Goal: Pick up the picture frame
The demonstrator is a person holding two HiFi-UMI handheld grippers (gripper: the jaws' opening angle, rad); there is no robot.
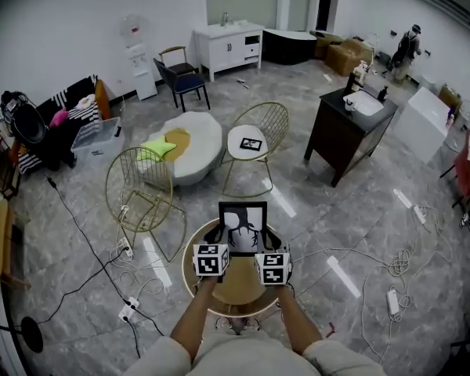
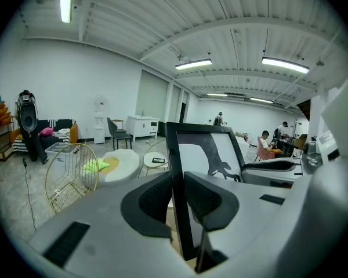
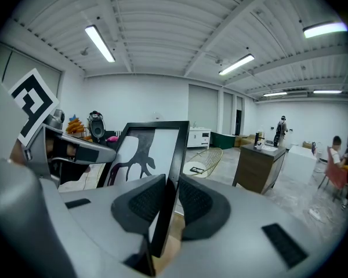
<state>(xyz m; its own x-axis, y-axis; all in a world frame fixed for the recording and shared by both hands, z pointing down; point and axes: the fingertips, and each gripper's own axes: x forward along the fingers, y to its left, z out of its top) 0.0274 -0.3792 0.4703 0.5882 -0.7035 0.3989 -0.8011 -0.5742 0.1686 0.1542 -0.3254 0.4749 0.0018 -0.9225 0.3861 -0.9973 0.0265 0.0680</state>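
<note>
Over the far edge of the round wooden tabletop (image 1: 239, 287): black rectangular picture frame (image 1: 243, 224) with white print, held by 2 grippers. Left gripper (image 2: 175, 201) jaws clamp its left edge, right gripper (image 3: 168, 204) jaws clamp its right edge.

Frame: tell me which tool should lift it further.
Neither is better placed. The left tool is shut on the frame's left edge, the right tool on its right edge, both low down. Either alone would probably let it tip.

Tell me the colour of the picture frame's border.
Black; picture frame shows clearest in right gripper view.
</note>
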